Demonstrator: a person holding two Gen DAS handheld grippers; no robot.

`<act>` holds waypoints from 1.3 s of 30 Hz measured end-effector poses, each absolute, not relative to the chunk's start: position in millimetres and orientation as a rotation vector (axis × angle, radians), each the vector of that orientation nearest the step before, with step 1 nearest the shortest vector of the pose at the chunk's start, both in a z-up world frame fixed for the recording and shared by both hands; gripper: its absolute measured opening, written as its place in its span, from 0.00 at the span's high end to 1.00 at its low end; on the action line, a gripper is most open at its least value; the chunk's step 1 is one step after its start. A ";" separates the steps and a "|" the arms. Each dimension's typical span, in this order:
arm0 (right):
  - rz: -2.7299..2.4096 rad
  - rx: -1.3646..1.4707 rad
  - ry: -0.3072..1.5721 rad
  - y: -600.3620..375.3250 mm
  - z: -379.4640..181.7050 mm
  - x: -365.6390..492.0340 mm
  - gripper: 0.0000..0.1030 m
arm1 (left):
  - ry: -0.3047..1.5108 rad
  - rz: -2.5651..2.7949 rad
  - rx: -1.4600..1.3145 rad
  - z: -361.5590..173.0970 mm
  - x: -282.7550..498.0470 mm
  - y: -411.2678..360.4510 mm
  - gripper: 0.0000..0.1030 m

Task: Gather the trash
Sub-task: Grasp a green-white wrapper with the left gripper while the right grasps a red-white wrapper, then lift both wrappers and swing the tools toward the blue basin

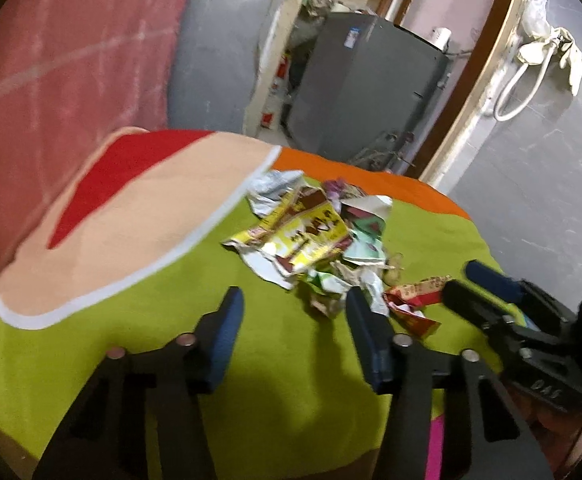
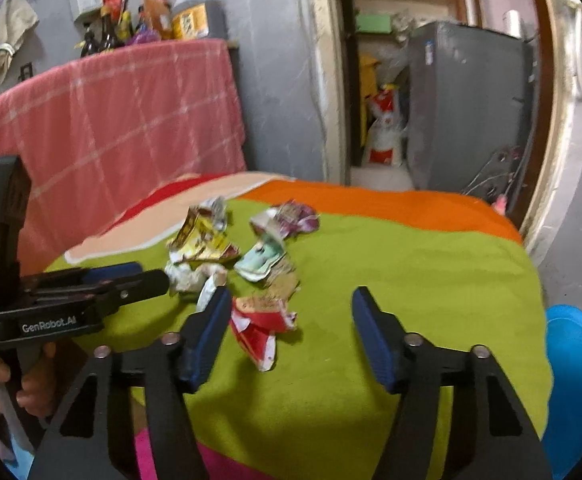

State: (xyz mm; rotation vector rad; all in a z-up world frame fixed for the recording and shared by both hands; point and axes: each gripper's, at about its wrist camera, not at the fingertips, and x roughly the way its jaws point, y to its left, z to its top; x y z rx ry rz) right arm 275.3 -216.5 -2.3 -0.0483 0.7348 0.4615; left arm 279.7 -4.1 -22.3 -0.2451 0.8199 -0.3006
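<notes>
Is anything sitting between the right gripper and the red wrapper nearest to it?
Nothing visible. The right gripper is open over the green cloth, and the red wrapper lies just ahead, near its left finger, with only bare cloth between. The left gripper comes in from the side, short of it.

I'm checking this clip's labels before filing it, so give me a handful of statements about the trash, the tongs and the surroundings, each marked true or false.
1. The left tongs are open and hold nothing. True.
2. The right tongs are clamped on a wrapper. False: they are open, with the red wrapper lying on the cloth between and ahead of the fingers.
3. The crumpled wrappers lie on the green part of the cloth. True.
4. A blue bin shows at the right edge of the right wrist view. True.
5. The yellow wrapper is already in the bin. False: it lies on the cloth with the rest.
</notes>
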 end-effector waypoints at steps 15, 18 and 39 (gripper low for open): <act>0.554 -0.059 0.864 -202.1 -18.2 287.8 0.80 | 0.854 -0.364 -0.237 -20.5 298.2 -18.8 0.75; 0.559 -0.064 0.862 -201.6 -18.0 287.1 0.84 | 0.858 -0.370 -0.225 -20.2 299.8 -24.5 0.81; 0.538 -0.097 0.707 -205.2 -3.3 257.4 0.93 | 0.824 -0.344 -0.213 -16.7 274.8 -24.0 0.95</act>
